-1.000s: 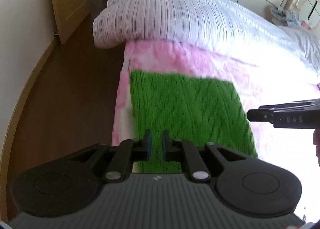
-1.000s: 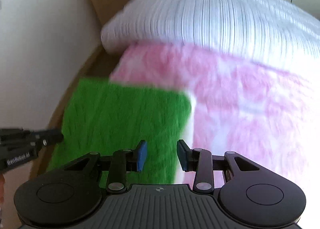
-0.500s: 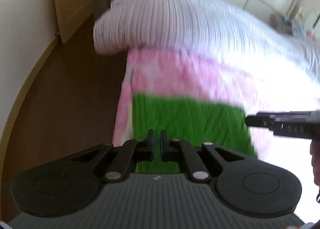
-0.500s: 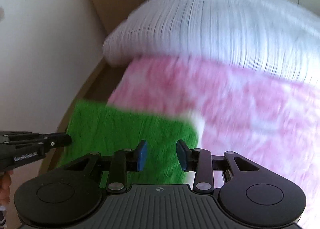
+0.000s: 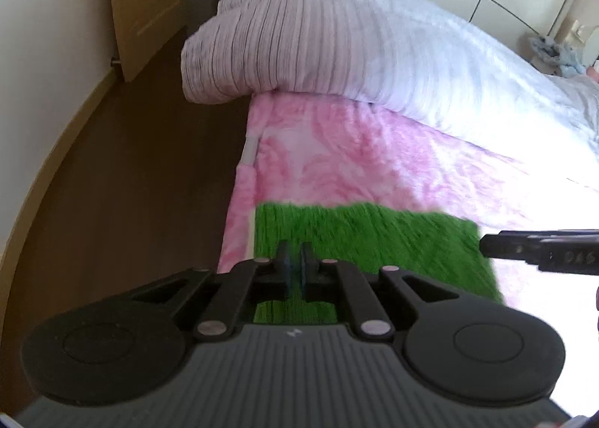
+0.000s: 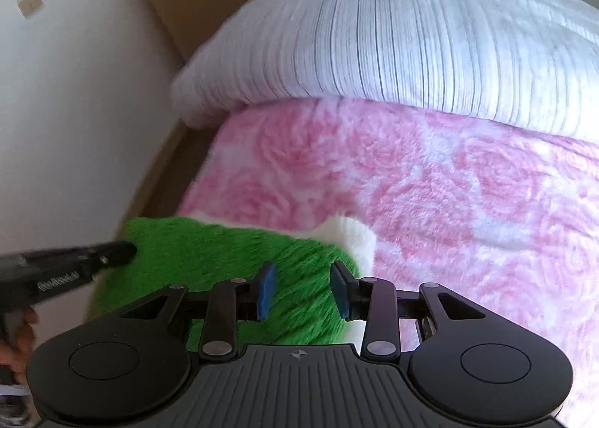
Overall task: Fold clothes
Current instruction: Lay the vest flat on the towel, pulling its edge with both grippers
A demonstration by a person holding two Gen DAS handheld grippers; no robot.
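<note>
In the left wrist view, a bright green knit garment (image 5: 374, 244) lay folded as a flat rectangle in the lower middle of the frame, on the pink rose-patterned blanket (image 5: 355, 155) of the bed. The left hand-held gripper (image 5: 295, 271) was closed, its blue pads nearly touching over the green knit, which showed in the slit between them.

In the right wrist view, the garment sat lower left, a white edge (image 6: 352, 237) showing at its corner. The right hand-held gripper (image 6: 304, 291) stood open above it.
</note>
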